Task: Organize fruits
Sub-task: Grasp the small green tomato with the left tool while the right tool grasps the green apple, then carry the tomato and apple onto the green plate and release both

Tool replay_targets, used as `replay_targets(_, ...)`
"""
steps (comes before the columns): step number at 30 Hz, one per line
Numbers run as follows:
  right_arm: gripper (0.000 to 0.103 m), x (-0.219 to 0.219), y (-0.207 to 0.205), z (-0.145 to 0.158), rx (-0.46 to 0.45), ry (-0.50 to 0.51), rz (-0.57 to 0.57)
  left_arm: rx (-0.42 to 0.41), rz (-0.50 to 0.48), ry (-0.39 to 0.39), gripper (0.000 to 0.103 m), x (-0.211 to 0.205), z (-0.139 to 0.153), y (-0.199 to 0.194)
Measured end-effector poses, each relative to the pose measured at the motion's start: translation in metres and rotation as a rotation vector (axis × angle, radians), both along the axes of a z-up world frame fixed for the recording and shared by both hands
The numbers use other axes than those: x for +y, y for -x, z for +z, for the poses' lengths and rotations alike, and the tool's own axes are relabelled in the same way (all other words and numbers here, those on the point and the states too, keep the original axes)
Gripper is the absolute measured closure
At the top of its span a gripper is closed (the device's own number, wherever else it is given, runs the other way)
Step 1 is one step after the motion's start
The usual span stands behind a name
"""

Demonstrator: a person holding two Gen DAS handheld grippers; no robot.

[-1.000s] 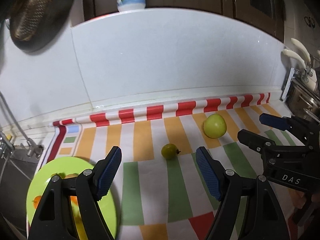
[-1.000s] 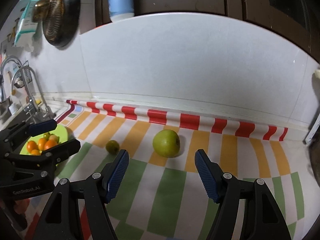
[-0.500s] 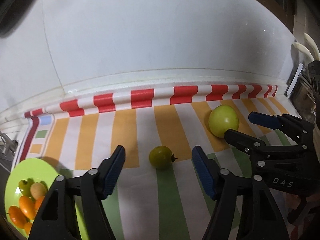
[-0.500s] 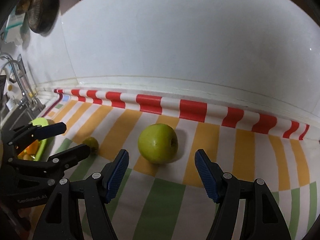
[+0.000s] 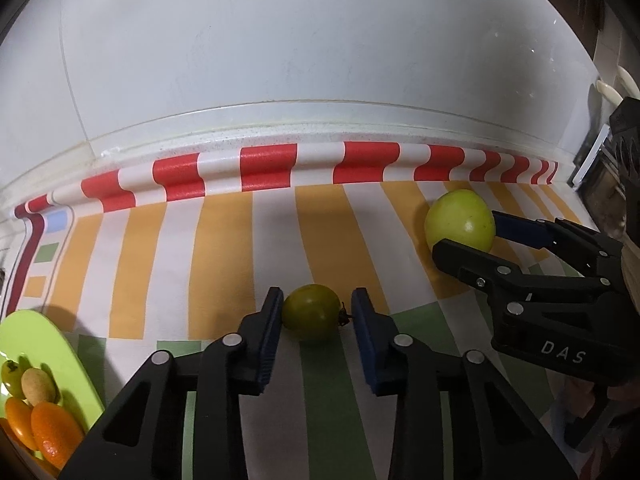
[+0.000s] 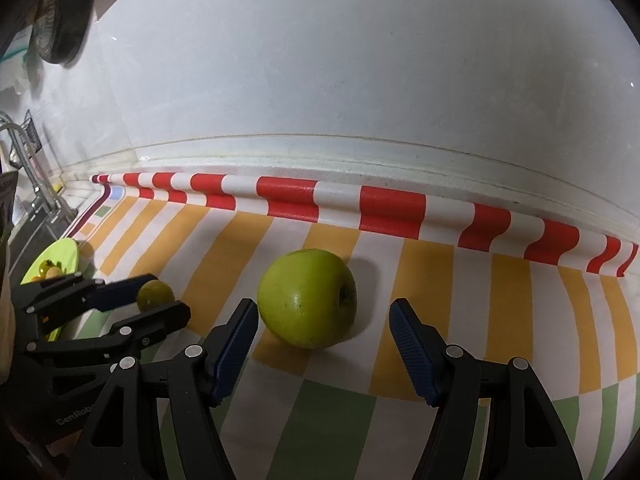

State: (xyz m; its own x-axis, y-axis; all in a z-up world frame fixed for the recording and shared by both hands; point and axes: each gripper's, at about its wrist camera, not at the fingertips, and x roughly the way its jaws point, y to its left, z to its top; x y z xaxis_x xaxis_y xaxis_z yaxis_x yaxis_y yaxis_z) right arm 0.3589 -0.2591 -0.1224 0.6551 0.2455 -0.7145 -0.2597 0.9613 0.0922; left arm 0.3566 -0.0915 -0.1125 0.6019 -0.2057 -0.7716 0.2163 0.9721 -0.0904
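**Plate partly filled, two green fruits not yet lifted**

At the far left, the lime-green plate (image 5: 48, 344) already carries a small heap of fruit (image 5: 36, 412): glossy orange ovals, a pale tan one and a small green one. That much of the sorting looks done. Two pieces remain on the striped mat (image 5: 224, 248), which has a soft, slightly pebbled surface and a red-and-white edge rolled up against the smooth white wall.

The left gripper (image 5: 316, 312) is lowered around a small green tomato (image 5: 311, 312), round, shiny and dark olive, with a dry stem stub pointing right. One ribbed blue pad touches its left side; the other sits at the stem tip, so the jaws are closing in but not clearly clamped on it.

Further right, the right gripper (image 6: 324, 320) straddles a green apple (image 6: 307, 298), which lies tipped on the mat with its stem dimple facing right. Its skin is waxy, yellow-green and lightly speckled. The jaws stand wide apart, the left pad just beside the apple, the right pad well clear.

By my judgement, both fruits must yet be gripped and carried to the plate, so the task is somewhere past its midpoint.
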Motion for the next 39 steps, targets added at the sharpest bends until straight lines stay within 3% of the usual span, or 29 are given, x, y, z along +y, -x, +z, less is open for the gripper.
replay_targets(3, 0.035, 0.001, -0.001, -0.001, 0.006, 0.000, -0.002, 0.000, 0.000, 0.009, 0.069, 0.001, 0.000, -0.001)
replay_targets(9, 0.052, 0.005, -0.003, 0.000, 0.011, -0.015, 0.022, -0.017, 0.006, 0.000, 0.069, 0.001, 0.005, 0.001)
replay_targets(17, 0.052, 0.007, 0.012, 0.009, -0.033, 0.008, 0.013, -0.053, 0.006, -0.011, 0.070, 0.001, 0.019, 0.016)
replay_targets(39, 0.052, 0.027, 0.117, 0.083, -0.163, -0.030, -0.001, -0.217, 0.025, 0.020, 0.070, 0.031, 0.100, 0.119)
